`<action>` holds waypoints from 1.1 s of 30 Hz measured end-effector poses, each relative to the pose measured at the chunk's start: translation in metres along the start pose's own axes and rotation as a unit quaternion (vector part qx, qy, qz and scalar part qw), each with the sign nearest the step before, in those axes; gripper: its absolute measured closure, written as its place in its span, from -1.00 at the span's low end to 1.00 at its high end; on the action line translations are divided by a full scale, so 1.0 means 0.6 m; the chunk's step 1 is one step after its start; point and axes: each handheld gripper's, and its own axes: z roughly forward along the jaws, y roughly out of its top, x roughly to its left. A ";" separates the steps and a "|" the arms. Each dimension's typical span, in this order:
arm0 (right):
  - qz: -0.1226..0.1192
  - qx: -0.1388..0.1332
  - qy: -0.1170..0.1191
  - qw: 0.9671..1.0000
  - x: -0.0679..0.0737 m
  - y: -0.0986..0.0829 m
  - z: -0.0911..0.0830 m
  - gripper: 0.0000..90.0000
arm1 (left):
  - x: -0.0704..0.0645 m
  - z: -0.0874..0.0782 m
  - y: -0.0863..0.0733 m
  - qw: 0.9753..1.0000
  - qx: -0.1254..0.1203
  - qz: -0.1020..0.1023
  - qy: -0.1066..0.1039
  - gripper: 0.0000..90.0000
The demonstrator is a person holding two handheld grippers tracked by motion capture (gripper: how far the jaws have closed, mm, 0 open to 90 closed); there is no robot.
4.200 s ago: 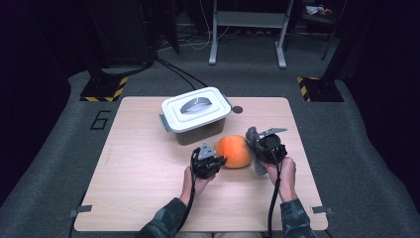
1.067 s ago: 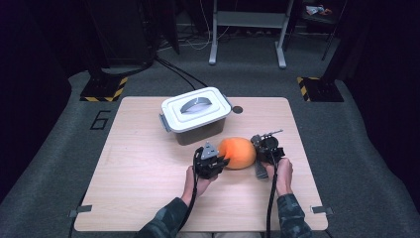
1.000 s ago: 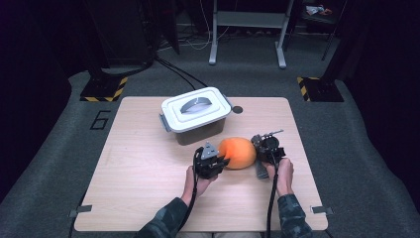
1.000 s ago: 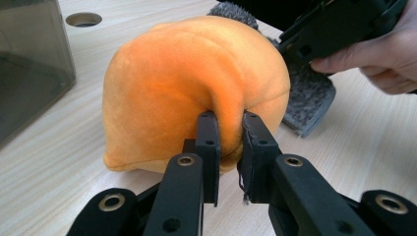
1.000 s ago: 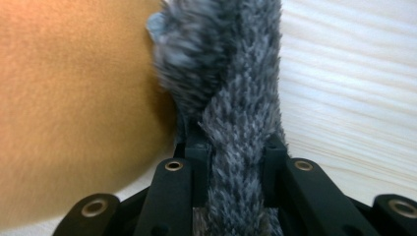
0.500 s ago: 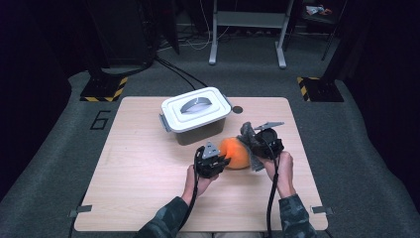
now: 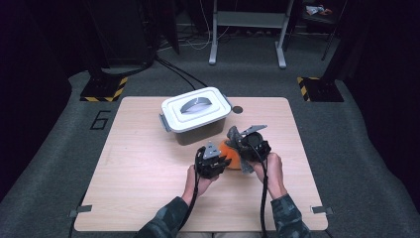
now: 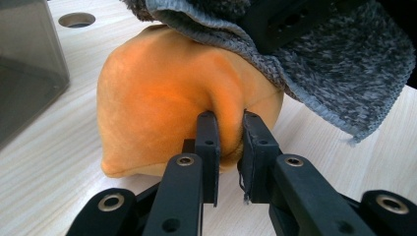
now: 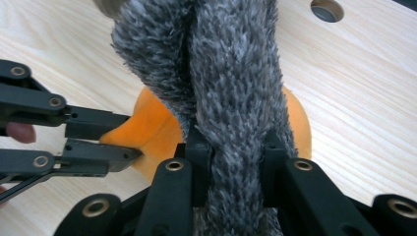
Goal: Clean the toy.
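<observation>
High view: near the frame's centre, an orange plush toy is lying on the wooden table, just below a lidded white box. Left gripper is pinching a fold of the toy between nearly closed jaws. Right gripper is clamping a grey fuzzy cloth, which is draping over the toy's top.
</observation>
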 end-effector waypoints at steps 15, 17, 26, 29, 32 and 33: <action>0.067 0.024 -0.050 0.996 -0.073 -0.040 0.032 0.64 | 0.001 0.001 -0.002 1.000 0.001 -0.003 -0.003 0.77; 0.079 0.038 -0.060 0.994 -0.080 -0.048 0.041 0.64 | 0.001 0.001 -0.002 1.000 0.000 -0.003 -0.002 0.77; 0.099 0.072 -0.062 0.991 -0.099 -0.076 0.078 0.64 | 0.001 0.000 -0.004 1.000 -0.001 -0.006 -0.004 0.77; 0.101 0.088 -0.058 0.989 -0.105 -0.087 0.095 0.64 | 0.004 -0.001 -0.003 1.000 -0.001 -0.004 -0.001 0.77; 0.106 0.095 -0.053 0.988 -0.106 -0.092 0.101 0.64 | 0.003 -0.001 -0.003 1.000 -0.001 -0.006 -0.002 0.77; 0.109 0.098 -0.051 0.988 -0.106 -0.092 0.101 0.64 | 0.003 -0.001 -0.002 1.000 -0.001 -0.006 -0.001 0.77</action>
